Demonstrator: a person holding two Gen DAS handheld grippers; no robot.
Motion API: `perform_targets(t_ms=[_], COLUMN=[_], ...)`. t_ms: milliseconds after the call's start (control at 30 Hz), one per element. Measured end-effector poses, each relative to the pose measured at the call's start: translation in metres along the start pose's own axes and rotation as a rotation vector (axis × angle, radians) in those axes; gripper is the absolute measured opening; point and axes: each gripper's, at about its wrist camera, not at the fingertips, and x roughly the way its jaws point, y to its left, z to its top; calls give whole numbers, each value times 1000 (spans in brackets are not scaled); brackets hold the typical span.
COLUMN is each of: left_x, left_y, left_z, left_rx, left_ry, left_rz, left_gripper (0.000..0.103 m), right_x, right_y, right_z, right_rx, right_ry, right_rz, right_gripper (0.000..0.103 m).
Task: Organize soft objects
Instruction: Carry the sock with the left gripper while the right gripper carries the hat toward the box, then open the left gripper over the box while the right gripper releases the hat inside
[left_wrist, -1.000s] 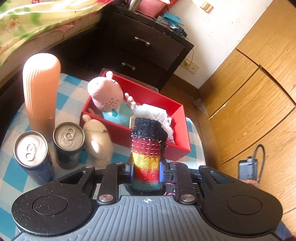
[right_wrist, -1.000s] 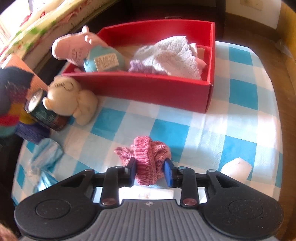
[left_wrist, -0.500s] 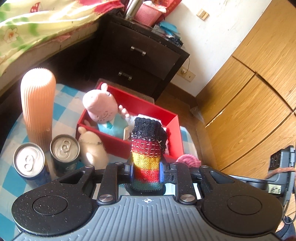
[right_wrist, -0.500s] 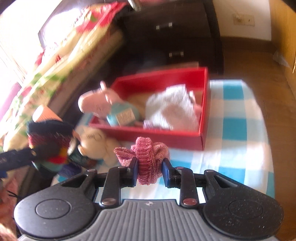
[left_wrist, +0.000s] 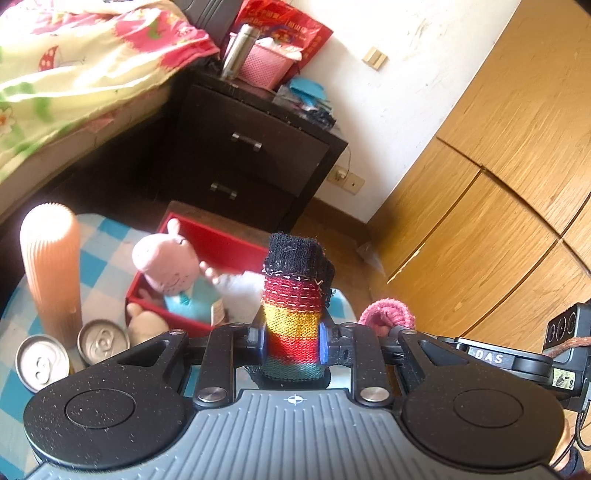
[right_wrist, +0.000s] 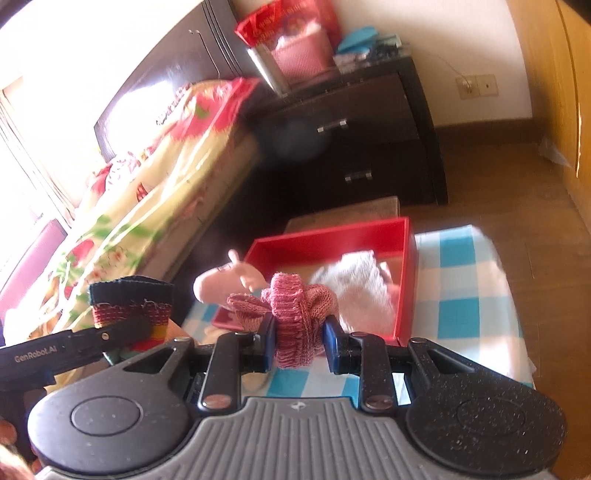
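Note:
My left gripper (left_wrist: 292, 341) is shut on a rainbow-striped knitted sock (left_wrist: 293, 306) with a black cuff, held upright above the table; the sock also shows in the right wrist view (right_wrist: 131, 301). My right gripper (right_wrist: 299, 341) is shut on a pink knitted sock (right_wrist: 295, 317), seen from the left wrist view (left_wrist: 386, 314) just to the right. Both are raised above the near side of the red box (right_wrist: 404, 280), which holds a pink pig plush (left_wrist: 166, 264) and a white cloth (right_wrist: 364, 284).
The blue-checked tablecloth (right_wrist: 461, 314) covers the small table. A tall orange ribbed cup (left_wrist: 51, 266), two drink cans (left_wrist: 42, 362) and a cream plush (left_wrist: 146, 326) stand at its left. A dark nightstand (left_wrist: 255, 155), the bed and wooden wardrobe doors surround it.
Both grippers have risen well above the table with their socks and tilted up toward the room. The right gripper lifted the pink sock off the cloth and came beside the left.

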Motion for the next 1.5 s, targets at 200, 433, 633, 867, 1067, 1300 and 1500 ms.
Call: perform_targets(t_ms=[200,433,633,867,1067,1300,1500], left_x=[0,7,26,60,99,138,151], left_y=[-10,-19,-23,-21,-13,9,13], left_z=[10,28,43,56,60,55,48], left_rx=[6,7,10,9,6,-18,15], left_ry=[-41,-89,-108,-100,-74,-18,-18], left_rz=[-16,-37,-35,-20,6,60,104], left_gripper=[25,25,26,26,27,28,36], right_x=[-12,-9,6,32,70,120,137], right_y=[6,11,8,-5,-23,-36,-44], right_z=[13,33,52,67,67,60,57], right_rx=[1,2,24,50,68,71,71], right_ry=[-77,-128,-159,-175,-127,-55,-39], right_rz=[2,27,44,37,20,-7,-5], right_gripper=[6,6,6,6,6,6,10])
